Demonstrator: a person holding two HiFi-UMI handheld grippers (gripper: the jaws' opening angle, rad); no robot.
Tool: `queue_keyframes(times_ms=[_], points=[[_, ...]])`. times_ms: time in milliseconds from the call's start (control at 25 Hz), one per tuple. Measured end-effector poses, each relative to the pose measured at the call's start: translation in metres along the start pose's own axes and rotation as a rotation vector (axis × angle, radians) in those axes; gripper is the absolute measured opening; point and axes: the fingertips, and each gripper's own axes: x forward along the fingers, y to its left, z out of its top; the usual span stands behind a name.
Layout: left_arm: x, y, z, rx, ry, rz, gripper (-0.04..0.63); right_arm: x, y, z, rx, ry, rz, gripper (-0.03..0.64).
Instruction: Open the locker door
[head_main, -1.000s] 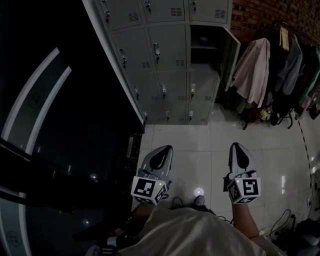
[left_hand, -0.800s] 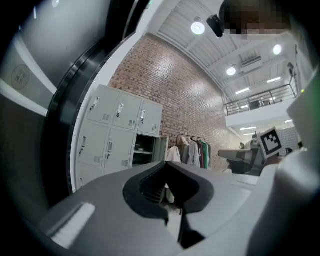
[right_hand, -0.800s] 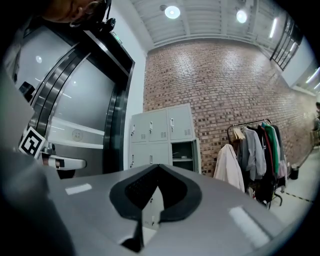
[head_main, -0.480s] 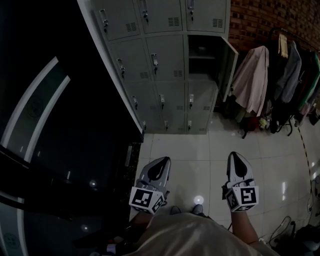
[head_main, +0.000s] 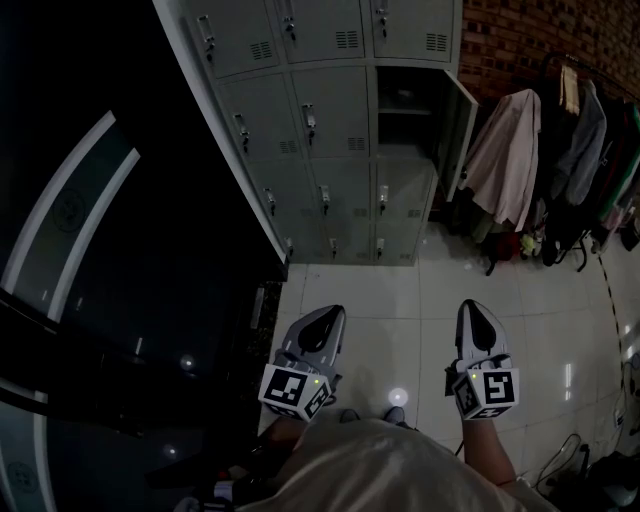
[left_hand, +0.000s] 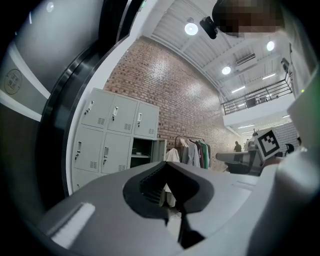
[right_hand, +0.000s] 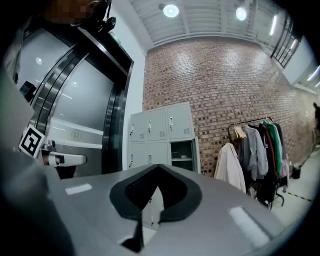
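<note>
head view: lockers (head_main: 330, 140) slid lower; l tongs (head_main: 334, 313), r tongs (head_main: 473, 306) closed.

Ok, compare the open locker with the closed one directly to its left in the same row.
The open locker has its door swung out to the right, while the closed locker sits flush with the bank. The open locker shows a dark interior with a shelf. The closed locker shows only its front, with a handle and a vent. Both are grey metal and look the same size.
</note>
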Motion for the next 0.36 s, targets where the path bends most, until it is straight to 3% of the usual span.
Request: queue_keyframes(times_ms=[360], points=[[0.019,0.006,-0.021,0.008,0.025,-0.006,0.055,0.014,-0.013,-0.016,0.014,-0.008,0.004,0.0]])
